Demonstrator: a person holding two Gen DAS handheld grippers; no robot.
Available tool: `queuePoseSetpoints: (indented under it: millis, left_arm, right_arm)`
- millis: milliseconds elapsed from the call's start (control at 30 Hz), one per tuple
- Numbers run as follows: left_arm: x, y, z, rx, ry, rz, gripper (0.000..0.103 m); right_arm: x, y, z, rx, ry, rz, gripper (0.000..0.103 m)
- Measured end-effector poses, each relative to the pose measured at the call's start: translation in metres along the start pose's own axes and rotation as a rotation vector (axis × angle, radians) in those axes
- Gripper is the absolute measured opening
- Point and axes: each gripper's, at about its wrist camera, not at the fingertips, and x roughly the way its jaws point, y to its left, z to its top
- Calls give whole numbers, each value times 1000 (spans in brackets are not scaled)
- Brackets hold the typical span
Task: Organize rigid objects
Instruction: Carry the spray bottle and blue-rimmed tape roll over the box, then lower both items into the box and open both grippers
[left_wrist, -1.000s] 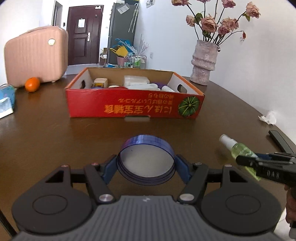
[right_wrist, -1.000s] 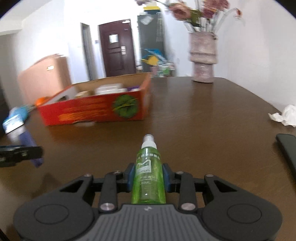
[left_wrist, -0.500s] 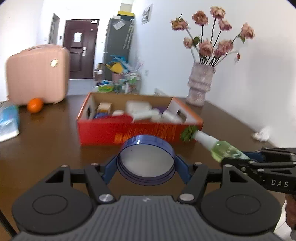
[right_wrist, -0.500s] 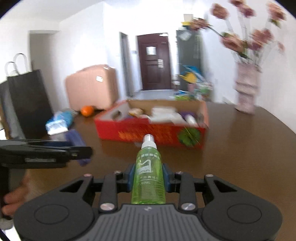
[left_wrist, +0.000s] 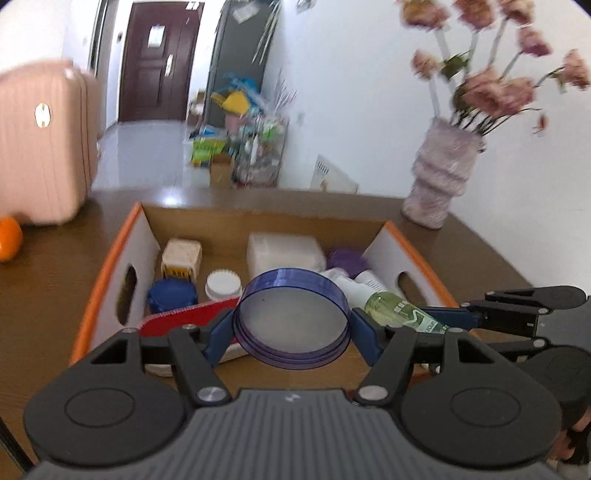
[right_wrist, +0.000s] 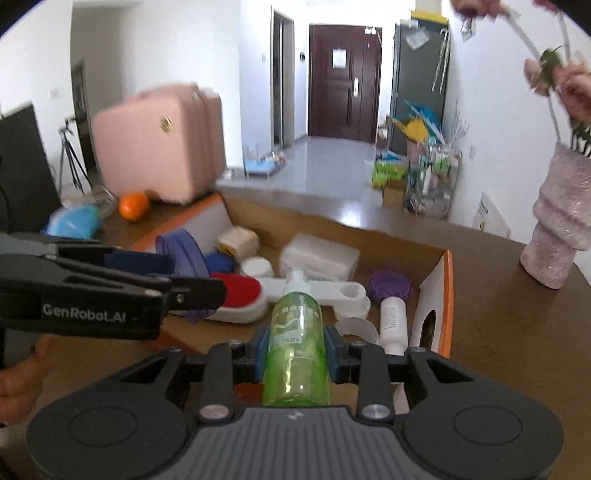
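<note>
My left gripper (left_wrist: 293, 325) is shut on a round blue-rimmed clear container (left_wrist: 293, 323), held over the near edge of the open cardboard box (left_wrist: 110, 258). My right gripper (right_wrist: 297, 341) is shut on a green spray bottle (right_wrist: 297, 332) with a white nozzle, also above the box's near side. In the left wrist view the green spray bottle (left_wrist: 395, 310) and right gripper (left_wrist: 517, 310) come in from the right. In the right wrist view the left gripper (right_wrist: 110, 280) and blue-rimmed container (right_wrist: 184, 254) sit at the left. Inside the box lie several items: a white block (left_wrist: 284, 247), a blue jar (left_wrist: 171, 295), a white cap (left_wrist: 223, 284), a red brush (right_wrist: 236, 291).
The box stands on a dark wooden table (left_wrist: 48, 280). A vase of pink flowers (left_wrist: 439, 177) stands at the back right. A pink suitcase (left_wrist: 40, 144) and an orange (left_wrist: 9, 238) are at the left, with a blue pack (right_wrist: 74, 221) near them. A person's hand (right_wrist: 22, 373) holds the left gripper.
Both grippers have moved forward and up from the near table to above the box, each keeping its object. The box now fills the middle of both views.
</note>
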Motion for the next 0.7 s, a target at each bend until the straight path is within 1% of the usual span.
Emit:
queuePoseSetpoints:
  millis: [67,167,200,233,267,300,400,500,533,600,700]
  left_arm:
    - [17,5,-4,-9,24,-1,68]
    - [38,7,-7,-10,67,0,69]
    - [42,7,-8,-8,74,2,71]
    - [44,8,-10,-16,70,5,78]
    - [44,10,-11,-25,61,4,80]
    - [43,11,-11,-33,55,-1,80]
    - [36,14,-7,-42,48,-11,81]
    - [26,17,-2,-53,33,4,82]
    - [21,18,-1,-55,30,11,82]
    - [12,20,1,-56,26,22,82]
    - [-5,19,3,-40,13,30,82]
  right_arm:
    - [19,-2,-2,-14,21,-17,30]
    - [39,-6,-6,-27,37,-19,30]
    - [44,-7,-7,-37,53,-19,30]
    - [50,-9,-9,-47,72,-17,30]
    - [52,-11,-9,-42,68,-10,28]
    - [51,-13,-9,-38,52,-9,30]
    - [43,-18,-4,-40,18,-48,40]
    - [31,-25,2,-8,-15,-51,44]
    - [25,-27,4,4,-27,-58,47]
    - [16,-27,5,10,-34,-71,50]
    - [-1,-25,5,6,-45,-97,50]
